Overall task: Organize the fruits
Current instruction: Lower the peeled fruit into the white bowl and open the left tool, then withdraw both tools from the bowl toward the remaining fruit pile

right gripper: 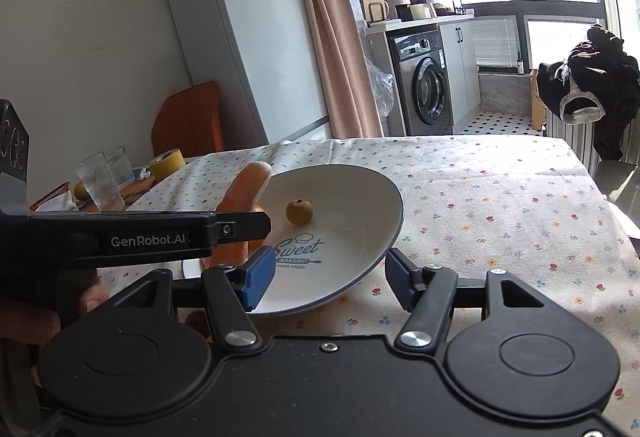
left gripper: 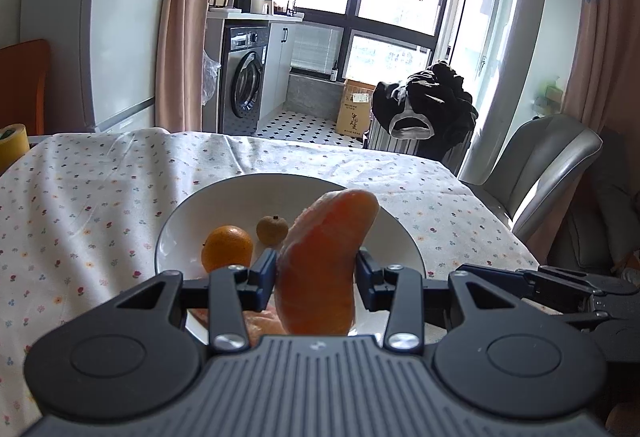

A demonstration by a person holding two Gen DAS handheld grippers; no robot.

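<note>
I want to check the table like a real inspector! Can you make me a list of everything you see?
Surface: table with flowered cloth, rumpled at the left.
Job's things: white plate holding a small orange and a small brown fruit; long orange fruit.
Clutter: two glasses, yellow tape roll.
Grippers: left gripper shut on the long fruit over the plate; right gripper open, empty, at the plate's near rim.
Cables: nothing seen.
Surroundings: fridge, washing machine, grey chair, windows.

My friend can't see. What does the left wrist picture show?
The left tongs hold an orange fruit slice upright above a white plate. On the plate sit a small orange and a little brown fruit, over a flowery tablecloth.
</note>
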